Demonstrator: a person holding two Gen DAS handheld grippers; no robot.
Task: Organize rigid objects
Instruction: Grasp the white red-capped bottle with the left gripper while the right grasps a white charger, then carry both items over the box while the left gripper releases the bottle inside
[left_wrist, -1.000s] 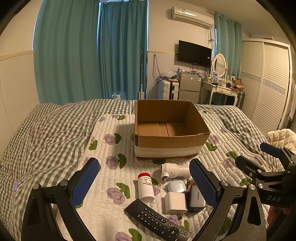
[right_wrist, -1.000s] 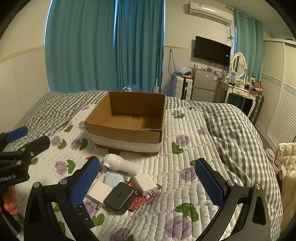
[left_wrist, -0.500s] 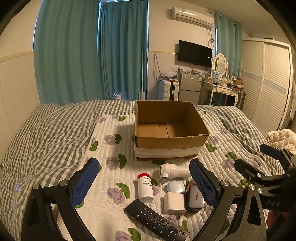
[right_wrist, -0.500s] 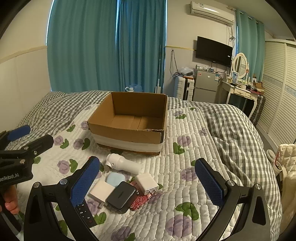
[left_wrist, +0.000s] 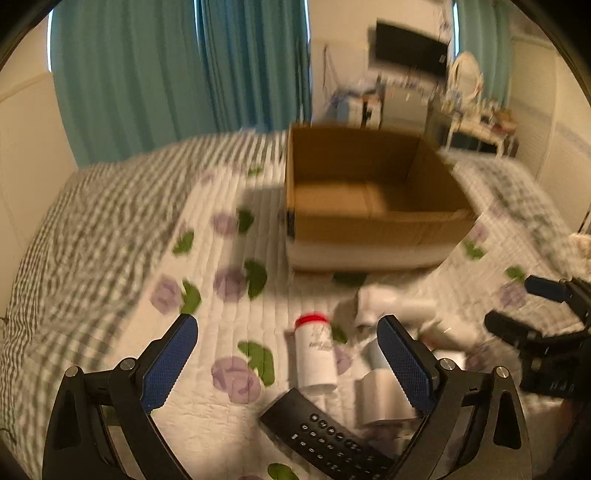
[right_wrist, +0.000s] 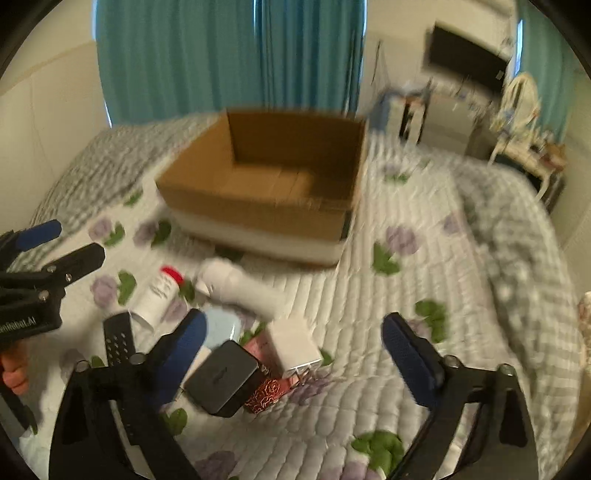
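Only the right wrist view shows the black charger (right_wrist: 221, 376) and red-patterned box (right_wrist: 264, 395). Left gripper (left_wrist: 288, 363) and right gripper (right_wrist: 293, 354) spread wide, empty, above the clutter before the cardboard box (left_wrist: 373, 229) on the quilt (left_wrist: 221, 332).

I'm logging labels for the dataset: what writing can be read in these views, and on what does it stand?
"...nRobot.AI", start cut off: body of the left tool, seen in the right wrist view.
White bottle with red cap: dark print on its side, too blurred to read.
Remote control: button marks too small to read.
Black charger: faint mark on top, unreadable.
Cardboard box: no readable text.
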